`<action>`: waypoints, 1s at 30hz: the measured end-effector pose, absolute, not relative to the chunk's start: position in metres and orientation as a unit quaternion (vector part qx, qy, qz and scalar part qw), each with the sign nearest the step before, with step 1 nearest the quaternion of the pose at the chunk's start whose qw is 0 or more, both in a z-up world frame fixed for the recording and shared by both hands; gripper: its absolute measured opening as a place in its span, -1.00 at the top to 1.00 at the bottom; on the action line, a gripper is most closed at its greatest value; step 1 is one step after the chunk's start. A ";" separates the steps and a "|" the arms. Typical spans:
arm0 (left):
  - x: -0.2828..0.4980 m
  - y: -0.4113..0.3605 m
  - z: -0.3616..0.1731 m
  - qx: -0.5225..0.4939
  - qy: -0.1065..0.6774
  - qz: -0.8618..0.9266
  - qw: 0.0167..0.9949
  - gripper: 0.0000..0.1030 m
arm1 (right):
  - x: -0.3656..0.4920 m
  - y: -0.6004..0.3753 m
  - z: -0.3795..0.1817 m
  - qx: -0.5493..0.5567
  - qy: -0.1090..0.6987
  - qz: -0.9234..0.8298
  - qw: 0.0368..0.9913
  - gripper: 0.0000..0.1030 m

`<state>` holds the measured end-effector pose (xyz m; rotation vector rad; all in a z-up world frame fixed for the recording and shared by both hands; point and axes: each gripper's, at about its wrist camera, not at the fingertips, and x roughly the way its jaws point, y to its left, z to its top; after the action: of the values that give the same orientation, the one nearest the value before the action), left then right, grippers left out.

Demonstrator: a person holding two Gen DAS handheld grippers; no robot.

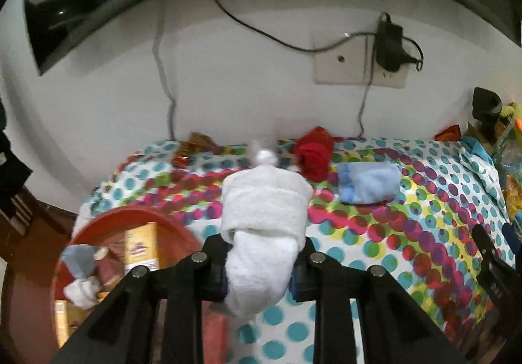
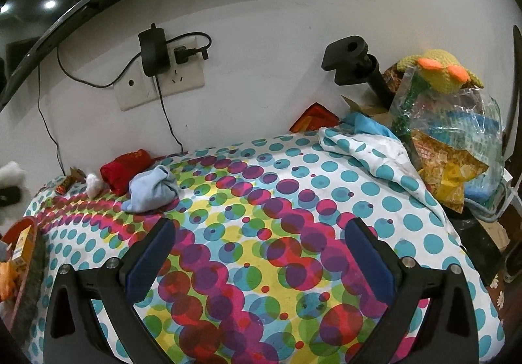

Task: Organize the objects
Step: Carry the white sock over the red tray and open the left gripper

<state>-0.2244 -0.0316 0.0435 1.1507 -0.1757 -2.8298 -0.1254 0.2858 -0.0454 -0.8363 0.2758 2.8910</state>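
Note:
My left gripper is shut on a rolled white sock bundle and holds it above the dotted tablecloth, just right of a red basket. The basket holds a yellow box, small socks and snacks. A red rolled cloth and a light blue rolled sock lie near the wall; both show in the right wrist view, the red cloth and the blue sock. My right gripper is open and empty over the cloth's middle.
A small white fluff ball and a candy wrapper lie at the back left. A pile of plastic bags with a knitted toy and a black stand crowd the right side. A wall socket with charger hangs behind.

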 end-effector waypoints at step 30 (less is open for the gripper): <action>-0.090 -0.257 0.039 0.409 0.012 -0.905 0.112 0.50 | -0.134 0.278 -0.048 -0.297 0.070 0.950 0.063 -1.00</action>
<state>-0.0899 -0.2574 0.0391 1.2008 0.0349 -2.6572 -0.1335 0.2785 -0.0477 -0.8987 0.2121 2.8716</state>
